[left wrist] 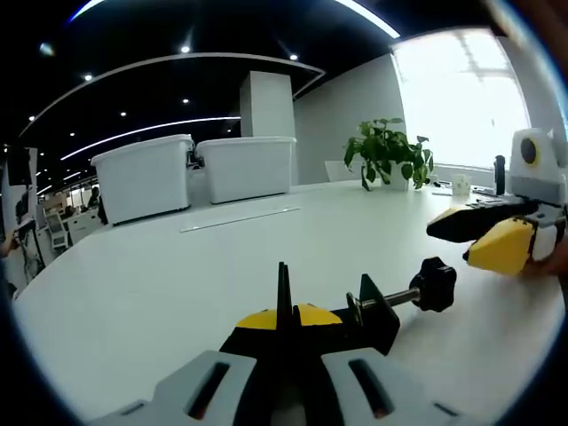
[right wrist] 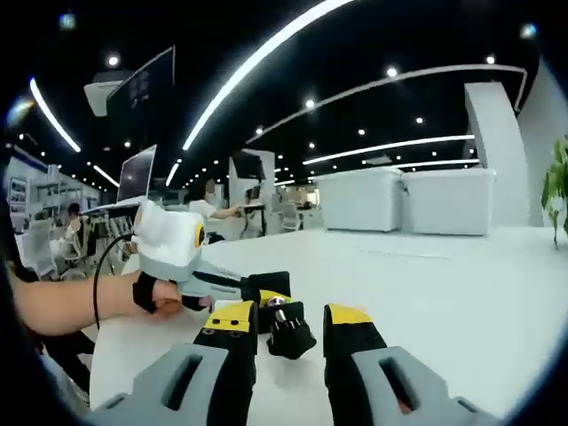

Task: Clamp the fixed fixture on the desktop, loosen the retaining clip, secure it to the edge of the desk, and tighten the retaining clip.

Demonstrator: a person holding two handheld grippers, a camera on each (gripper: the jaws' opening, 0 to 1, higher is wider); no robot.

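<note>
On the left side, the left gripper [left wrist: 282,306] has its two jaws pressed together on the black body of the clamp fixture [left wrist: 373,312], which lies on the white desk [left wrist: 160,284]. In the right gripper view the same gripper comes in from the left, with a person's hand [right wrist: 155,295] around its handle, and it holds the fixture low over the desk top.

From the fixture's frame a threaded screw goes out toward the right and ends in the black knob [left wrist: 435,284] (this is the retaining clip to loosen, in my judgement). The knob is free; nothing touches it.

More to the right, the right gripper [right wrist: 282,333] has its jaws apart and empty. In its own view the knob end [right wrist: 289,335] sits just in front of the gap between the yellow tips. In the left gripper view it comes in from the right edge, near the knob but apart from it.

The step in hand seems to be loosening. To do it well, the left gripper should keep the frame firm and level, so the fixture does not turn together with the screw. The right jaws should go around the knob squarely, close on its ribbed sides, then turn in short steps. The desk edge is not reached yet.
</note>
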